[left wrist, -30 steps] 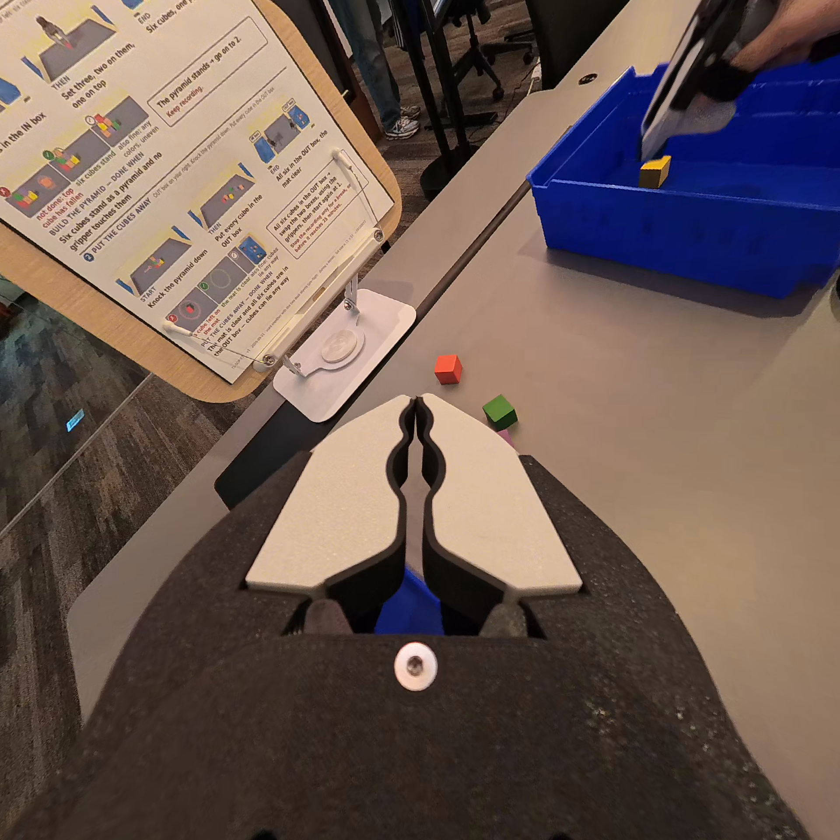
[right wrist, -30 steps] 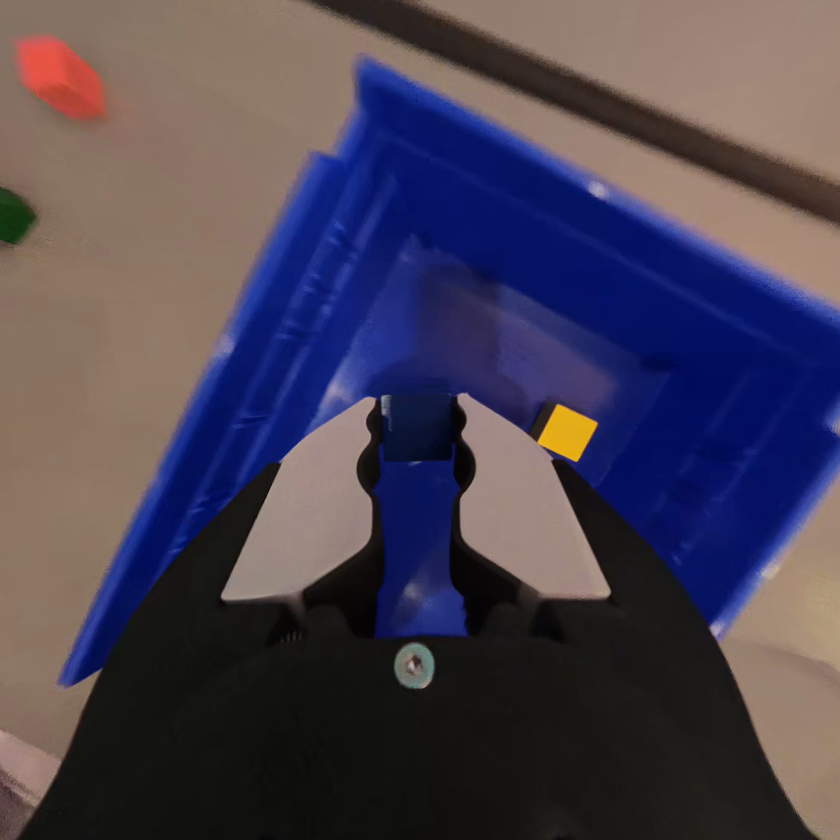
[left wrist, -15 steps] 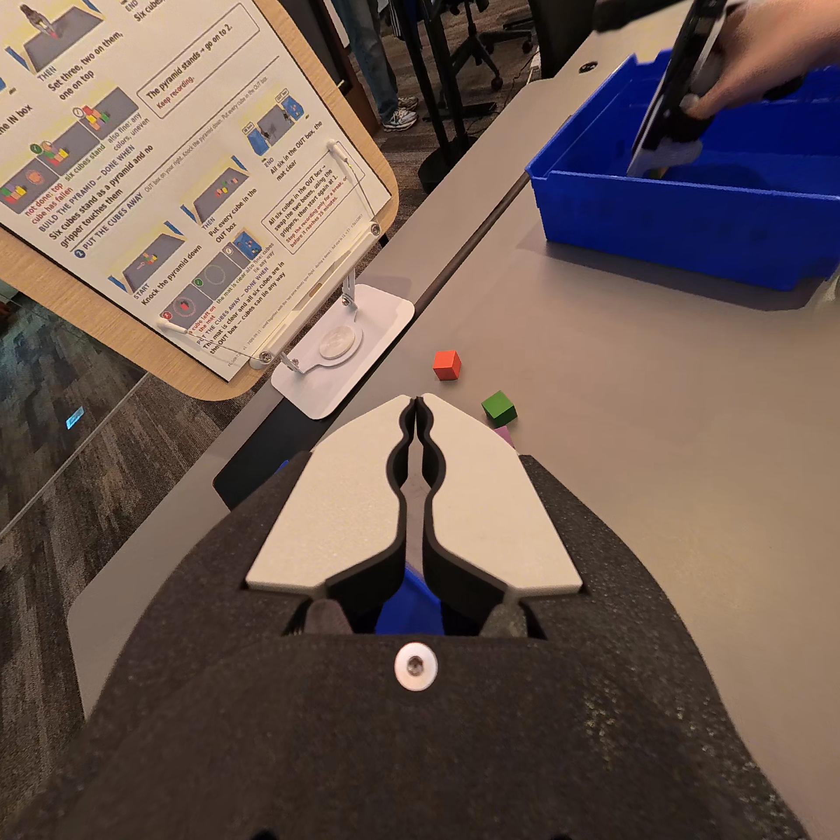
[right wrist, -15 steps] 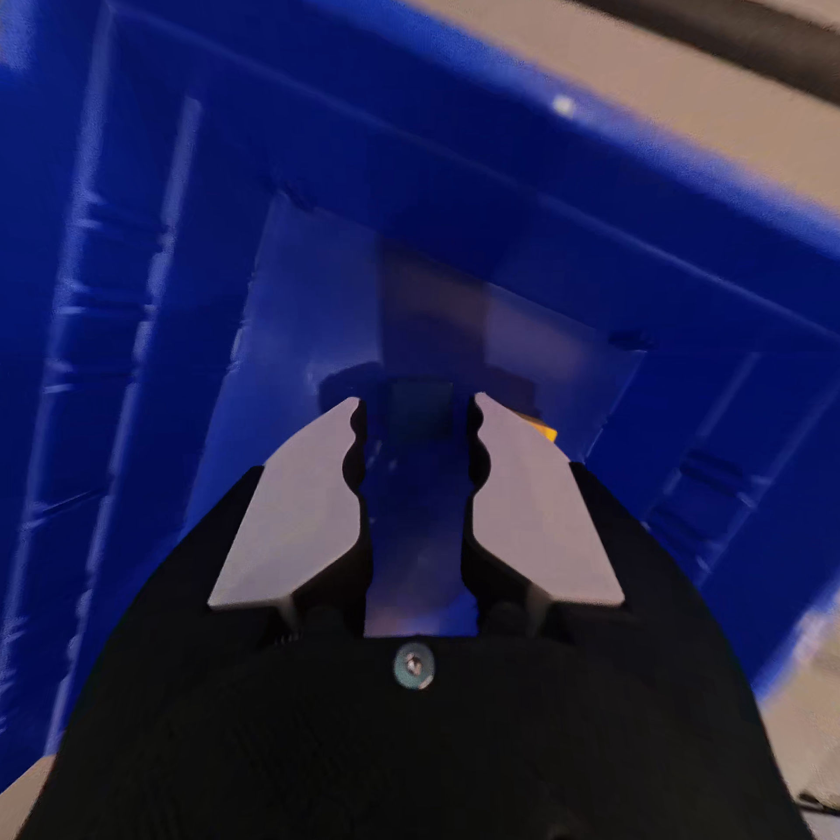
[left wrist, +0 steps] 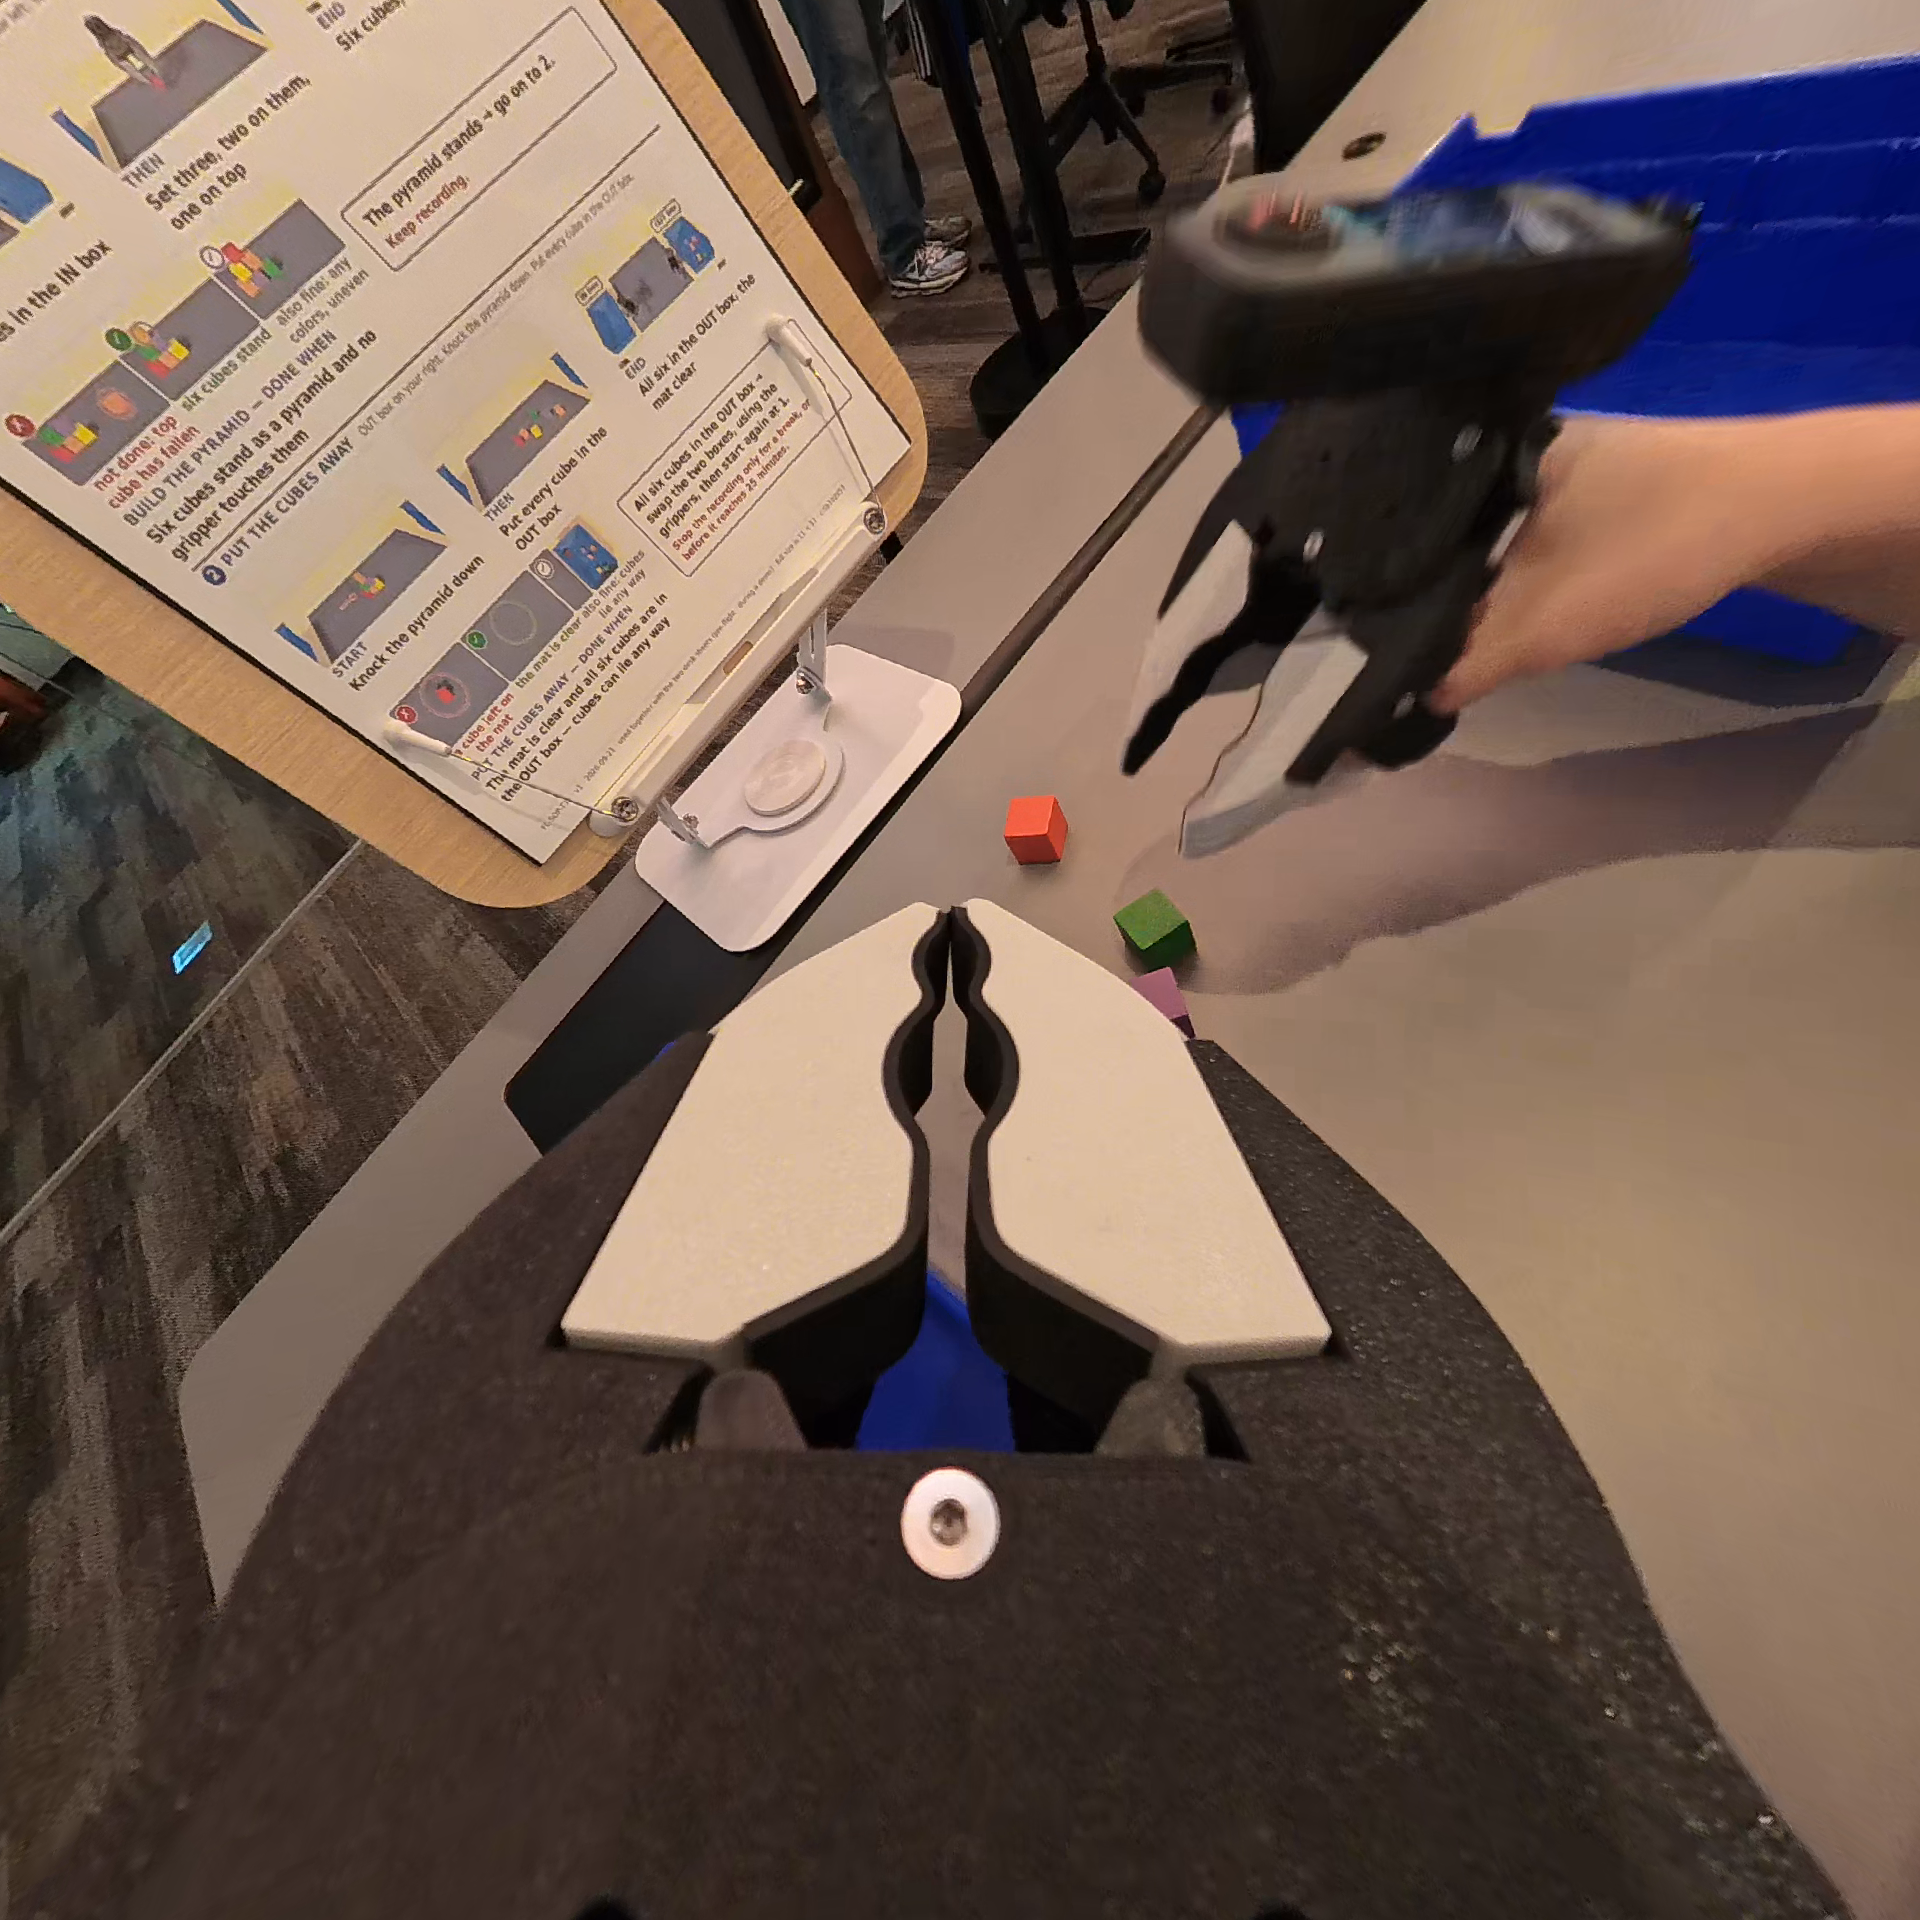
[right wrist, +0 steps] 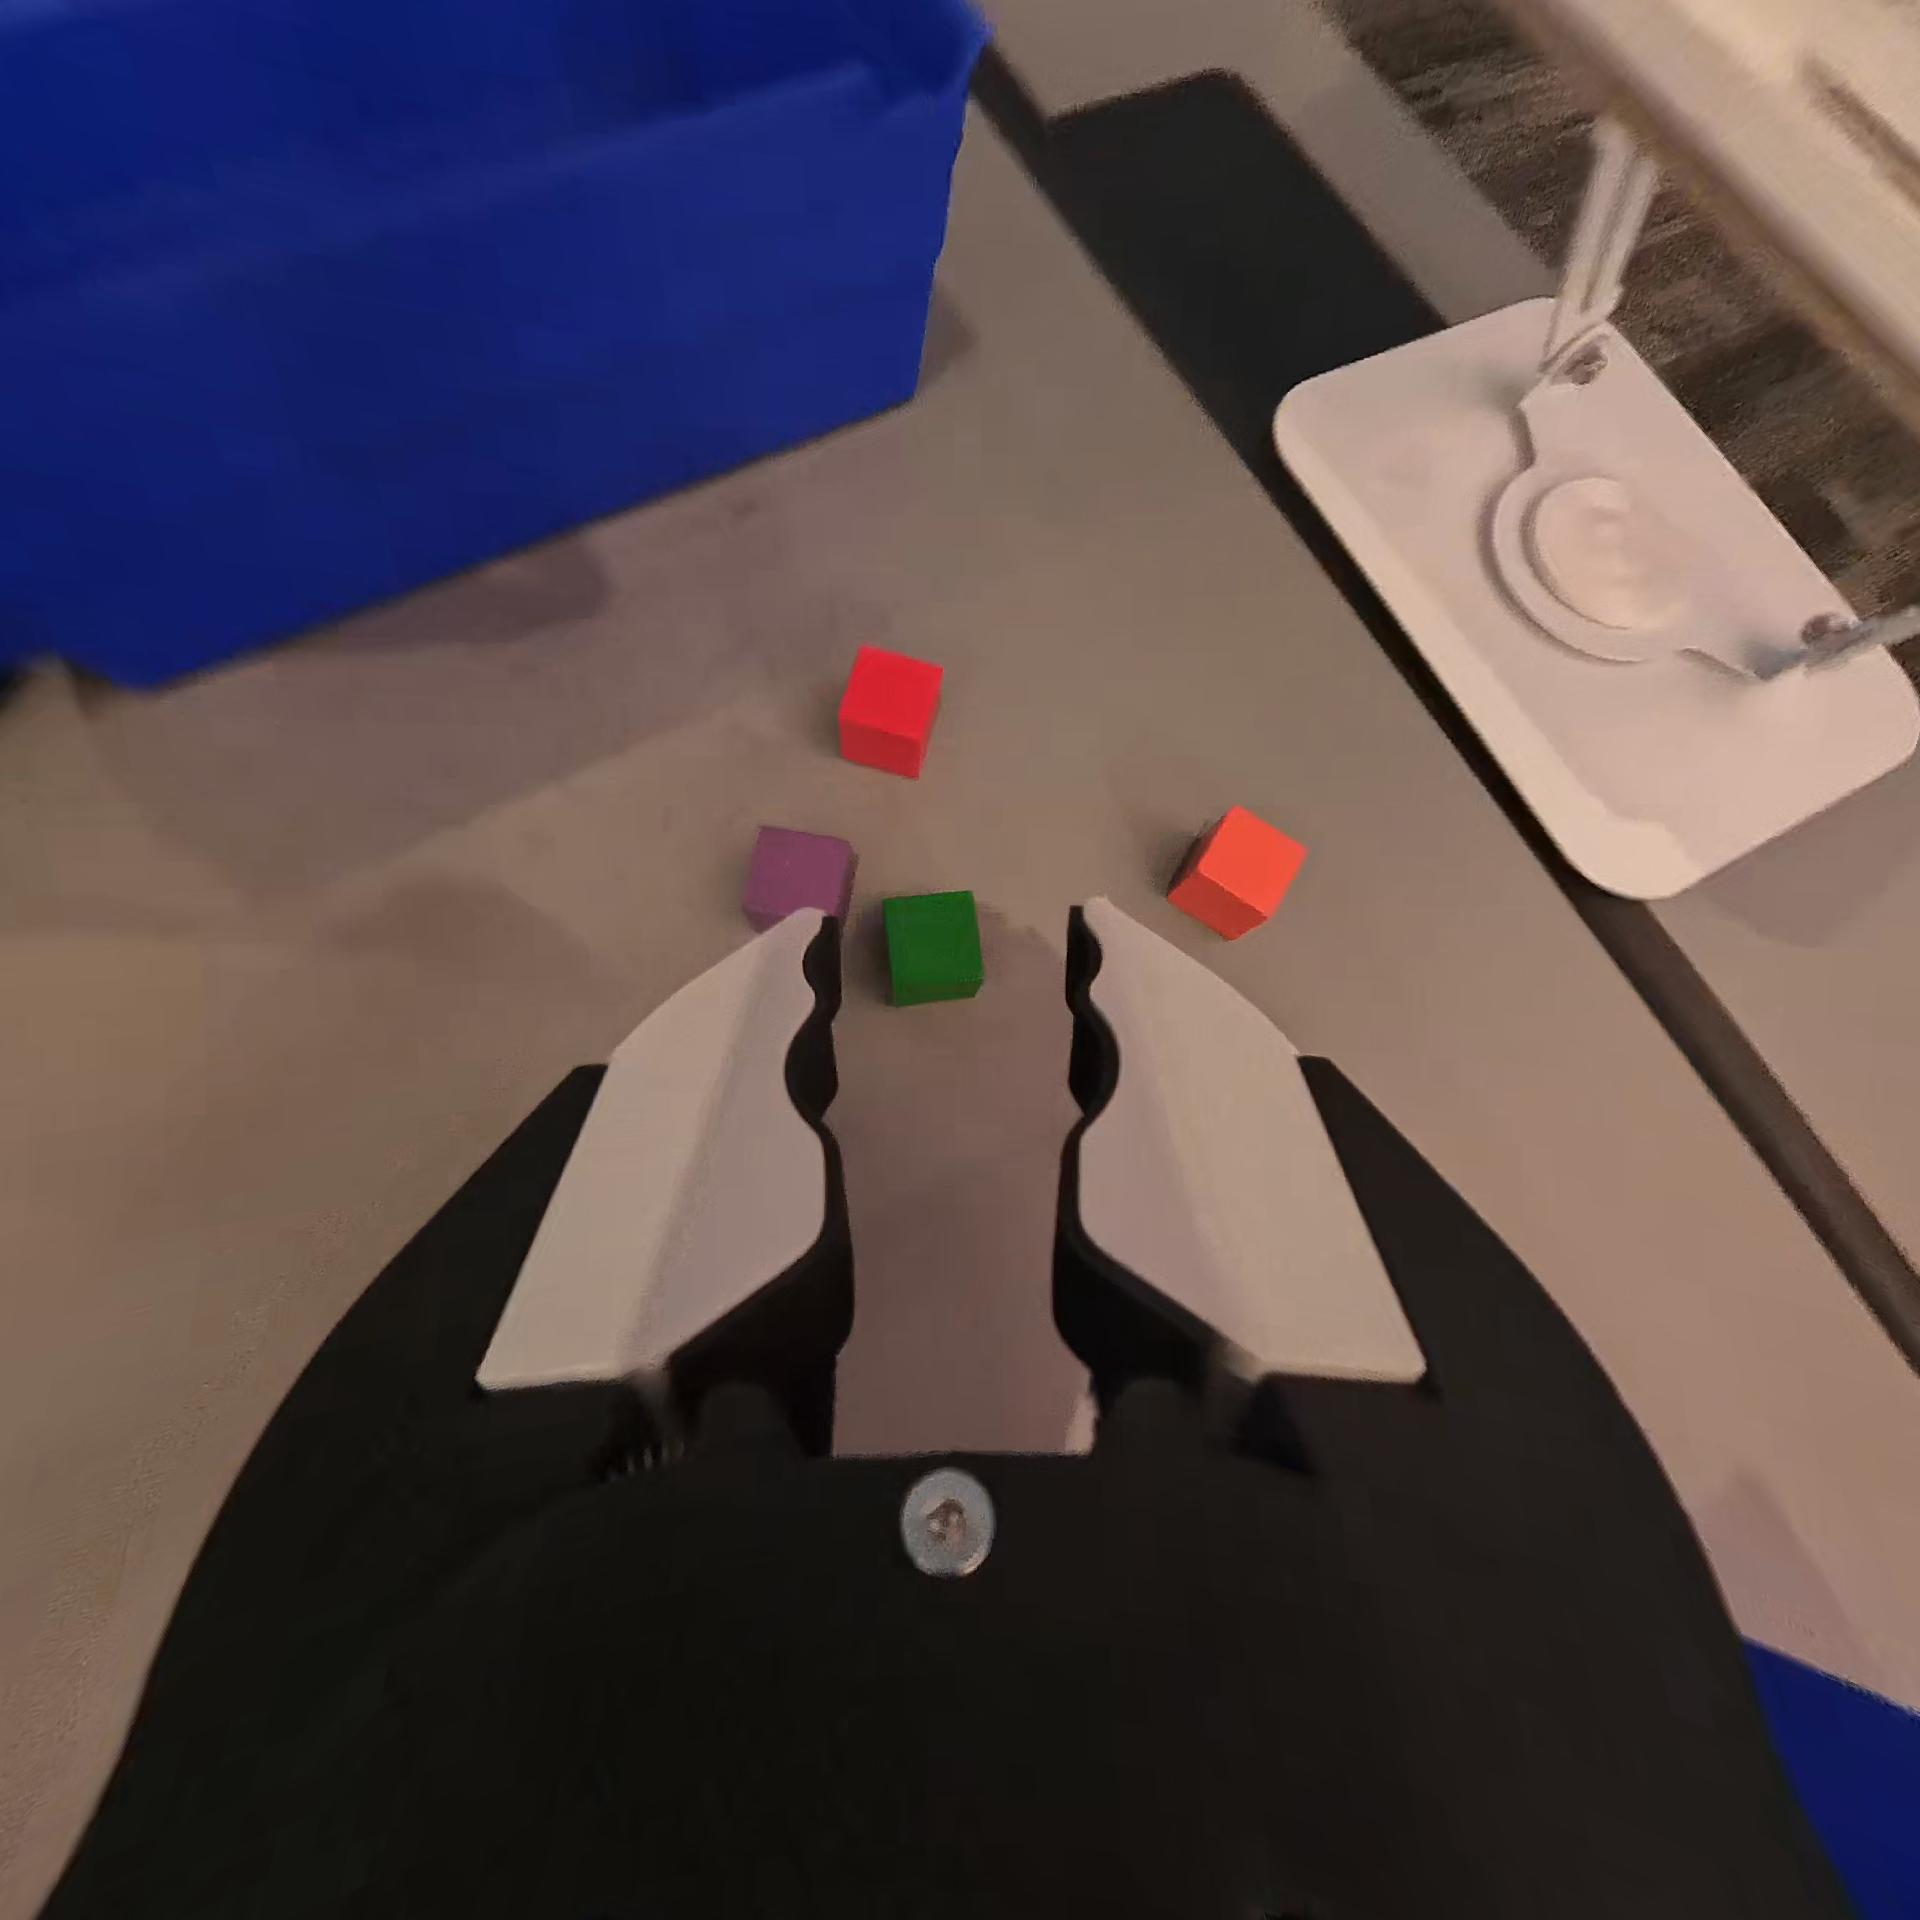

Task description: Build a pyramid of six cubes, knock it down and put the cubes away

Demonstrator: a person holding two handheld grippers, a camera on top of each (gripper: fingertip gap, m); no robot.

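Note:
Several loose cubes lie on the grey table: red [right wrist: 890, 710], purple [right wrist: 798, 875], green [right wrist: 932, 945] and orange [right wrist: 1236, 871]. My right gripper [right wrist: 950, 917] is open and empty, tilted down over them; the green cube shows between its fingertips, closer to the left one. In the left wrist view the right gripper [left wrist: 1174, 800] hangs just beyond the orange cube [left wrist: 1036, 828] and green cube [left wrist: 1153, 928], held by a hand. The purple cube [left wrist: 1164, 992] is half hidden by my left gripper [left wrist: 951, 914], which is shut and empty, held above the table's near side.
A blue bin [left wrist: 1714, 343] stands at the far right behind the right gripper. Another blue bin [right wrist: 468, 291] stands beyond the cubes in the right wrist view. An instruction board [left wrist: 416, 416] on a white stand base [left wrist: 800, 779] sits at the table's left edge. My hands' fingertips stand some 20 cm from each other.
The right gripper let go of the blue cube in the bin, opened wider, and swung out of the bin to above the loose cubes. The left gripper has not moved.

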